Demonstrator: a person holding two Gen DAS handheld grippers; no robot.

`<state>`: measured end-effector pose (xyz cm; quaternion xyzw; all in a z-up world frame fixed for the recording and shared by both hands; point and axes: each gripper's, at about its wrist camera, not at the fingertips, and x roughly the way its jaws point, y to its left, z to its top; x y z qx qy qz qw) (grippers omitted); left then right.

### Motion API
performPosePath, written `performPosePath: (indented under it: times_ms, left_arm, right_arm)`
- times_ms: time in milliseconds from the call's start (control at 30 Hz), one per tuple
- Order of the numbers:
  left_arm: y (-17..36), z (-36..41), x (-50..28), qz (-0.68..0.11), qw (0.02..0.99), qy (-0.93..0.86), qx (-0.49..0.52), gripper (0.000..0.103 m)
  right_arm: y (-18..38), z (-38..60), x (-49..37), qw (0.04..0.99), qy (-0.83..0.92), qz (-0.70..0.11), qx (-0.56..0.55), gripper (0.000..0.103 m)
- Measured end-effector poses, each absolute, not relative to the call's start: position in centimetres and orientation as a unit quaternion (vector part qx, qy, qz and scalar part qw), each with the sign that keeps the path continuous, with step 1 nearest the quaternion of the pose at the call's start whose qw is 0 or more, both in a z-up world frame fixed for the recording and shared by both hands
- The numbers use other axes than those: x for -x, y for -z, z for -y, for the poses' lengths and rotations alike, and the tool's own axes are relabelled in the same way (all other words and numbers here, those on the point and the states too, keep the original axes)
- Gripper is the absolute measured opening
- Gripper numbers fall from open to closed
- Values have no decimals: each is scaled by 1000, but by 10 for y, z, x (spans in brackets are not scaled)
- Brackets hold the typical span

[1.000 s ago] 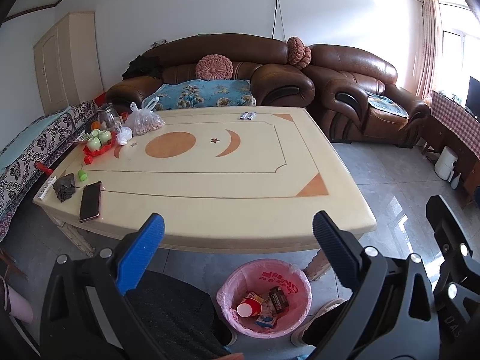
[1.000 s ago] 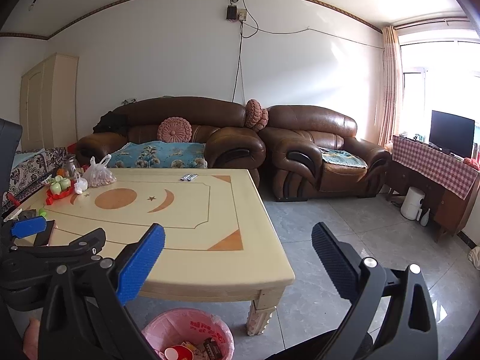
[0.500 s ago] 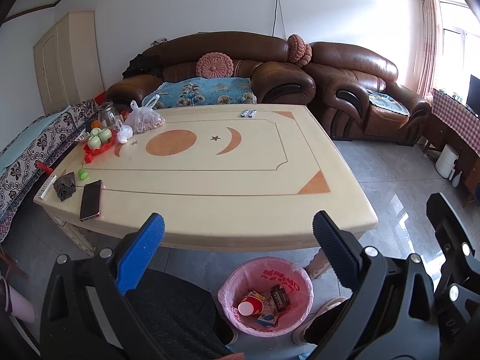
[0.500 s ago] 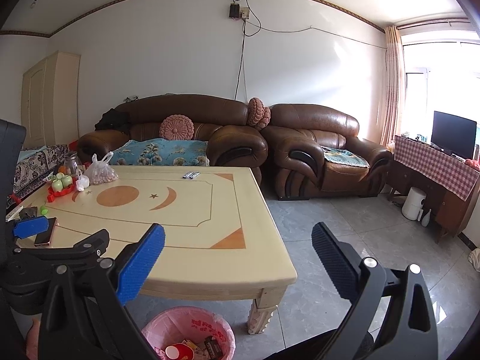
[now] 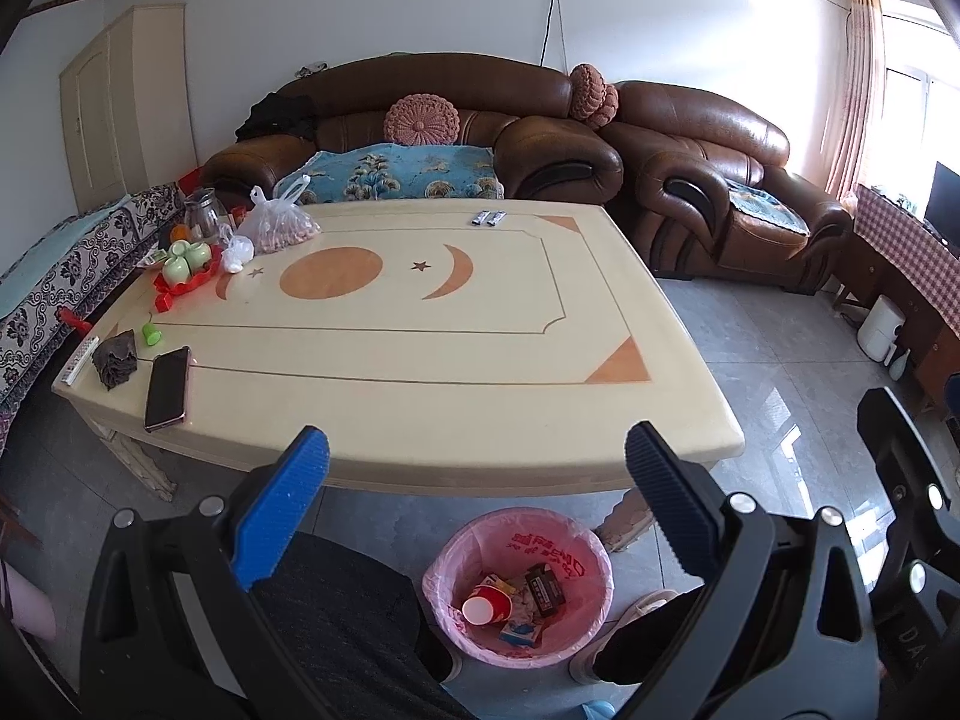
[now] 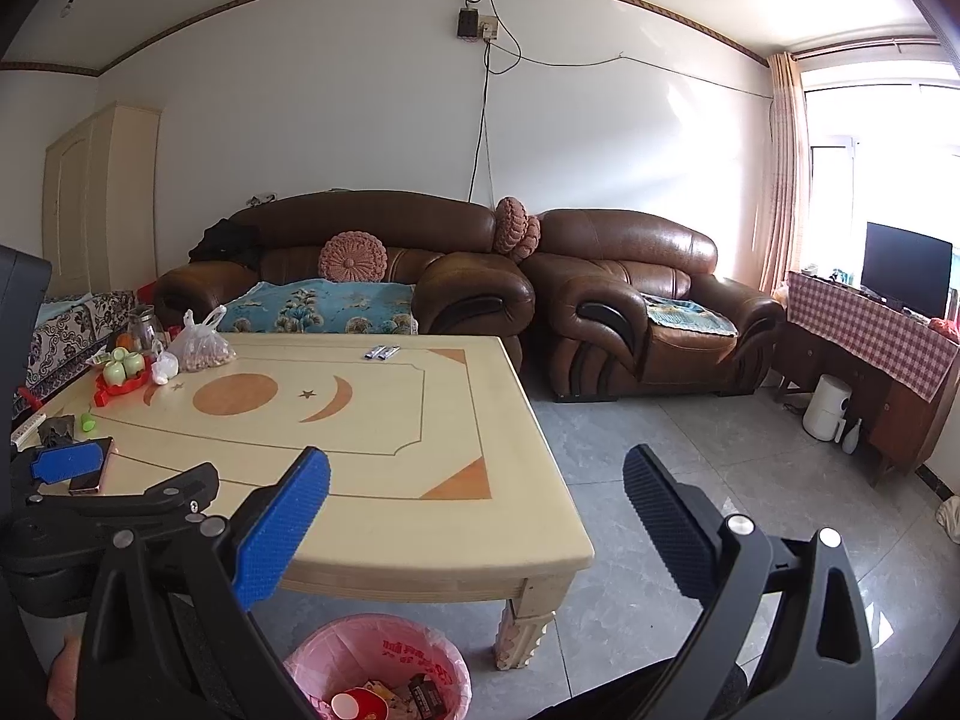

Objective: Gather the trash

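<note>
left gripper (image 5: 477, 483) at bottom centre of left view, jaws wide apart, empty. right gripper (image 6: 477, 504) at bottom centre of right view, also spread, empty. pink-lined bin (image 5: 517, 585) on floor below table (image 5: 420, 372) edge, lower centre; red cup (image 5: 485, 602) and wrappers inside. phone (image 5: 167, 387) on table, left of frame.

Cream bench (image 5: 420, 384) carries a phone (image 5: 167, 388) near left, a plastic bag (image 5: 277, 227) and green cups (image 5: 187, 257) far left, two small packets (image 5: 489, 218) at the far edge.
</note>
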<state>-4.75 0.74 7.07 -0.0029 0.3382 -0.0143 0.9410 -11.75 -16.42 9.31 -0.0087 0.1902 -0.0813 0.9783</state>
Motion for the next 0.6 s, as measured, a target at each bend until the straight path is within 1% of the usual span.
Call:
performPosePath:
  times_ms: [600]
  left_arm:
    - [-76,-8,49,-337,942,3,3,97]
  right_arm:
    - [-93,165,117,979,80,-189,11,96]
